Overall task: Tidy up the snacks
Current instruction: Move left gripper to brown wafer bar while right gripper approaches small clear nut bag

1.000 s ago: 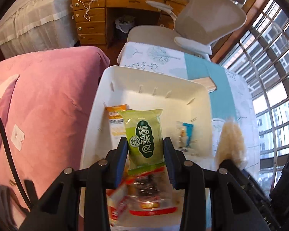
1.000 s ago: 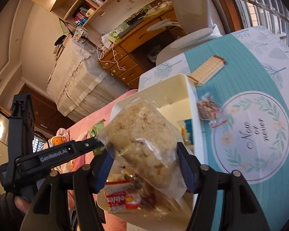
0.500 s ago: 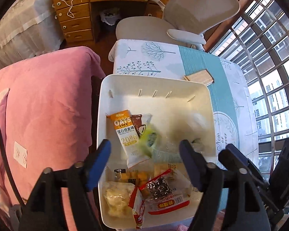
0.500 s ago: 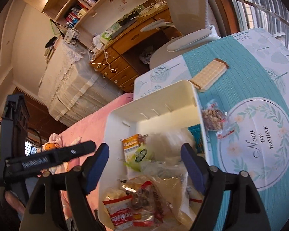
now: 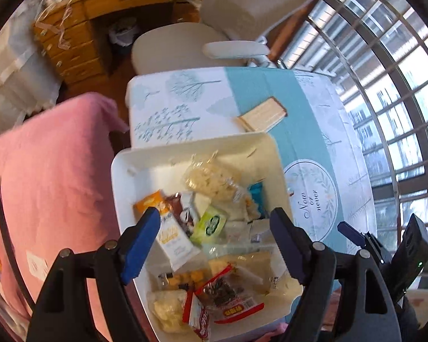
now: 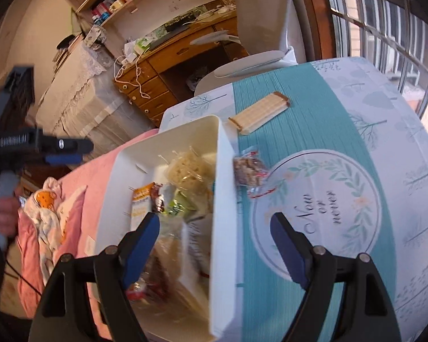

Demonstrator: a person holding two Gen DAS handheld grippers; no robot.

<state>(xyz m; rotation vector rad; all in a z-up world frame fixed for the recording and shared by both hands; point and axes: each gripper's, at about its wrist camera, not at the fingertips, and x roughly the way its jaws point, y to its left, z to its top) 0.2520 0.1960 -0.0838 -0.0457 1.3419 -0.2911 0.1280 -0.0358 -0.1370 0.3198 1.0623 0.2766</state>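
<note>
Bench (image 6: 314, 108) with teal cloth: nut packet (image 6: 249, 169) is lying at twelve o'clock of the right gripper (image 6: 214, 228), beside the white bin (image 6: 222, 199); fingers are gaping wide, empty.

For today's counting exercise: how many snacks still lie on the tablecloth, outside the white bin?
2: a wafer pack beyond the white bin, and a small nut packet beside its right wall. Others may be hidden.

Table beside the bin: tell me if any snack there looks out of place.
Two snacks lie outside the white bin. A clear packet of brown pieces sits on the tablecloth right beside the bin's wall, and a wafer bar lies further back on the teal stripe. Everything else is piled in the bin.
</note>
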